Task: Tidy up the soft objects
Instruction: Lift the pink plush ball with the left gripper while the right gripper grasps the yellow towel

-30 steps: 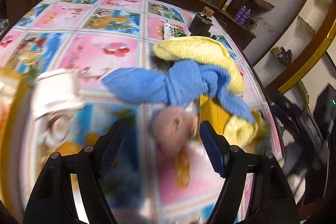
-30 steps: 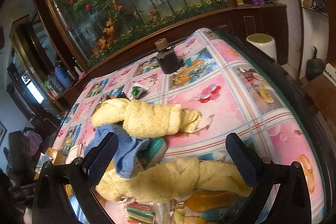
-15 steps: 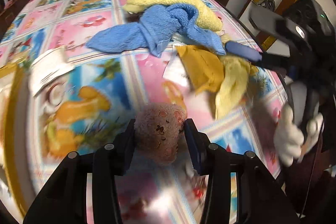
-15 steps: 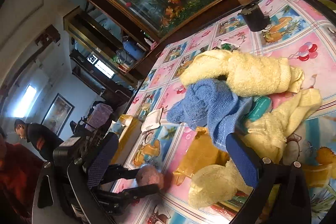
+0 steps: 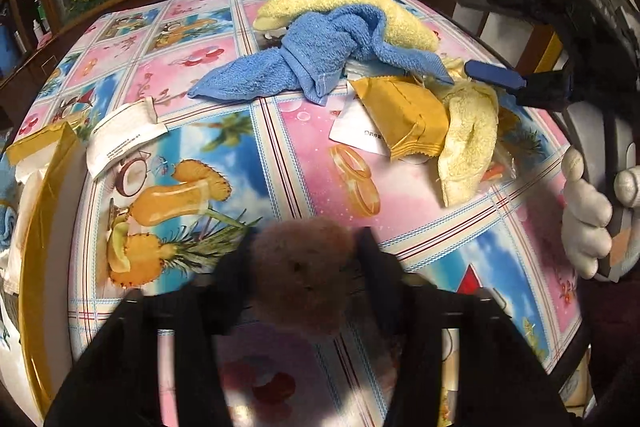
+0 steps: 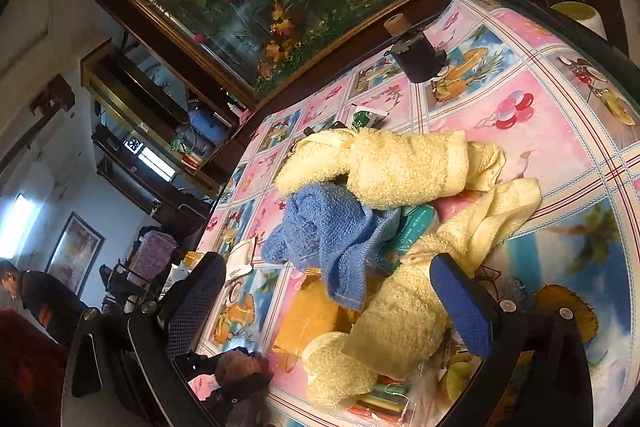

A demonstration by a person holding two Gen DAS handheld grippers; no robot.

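Between the left gripper's [image 5: 304, 263] fingers sits a brown plush ball [image 5: 302, 267], pinched from both sides, near the table's front edge and well short of the blue towel [image 5: 320, 55]. Beside that towel, the right gripper [image 6: 328, 303] hangs wide, holding nothing, its nearer finger touching the long yellow towel [image 6: 416, 303], which runs lengthwise away from it.

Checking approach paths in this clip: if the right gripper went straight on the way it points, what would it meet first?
Most likely the pale yellow towel lying between its open fingers, with the blue towel just beyond to the left. Depth is hard to judge through the fisheye, so the order is a best guess.
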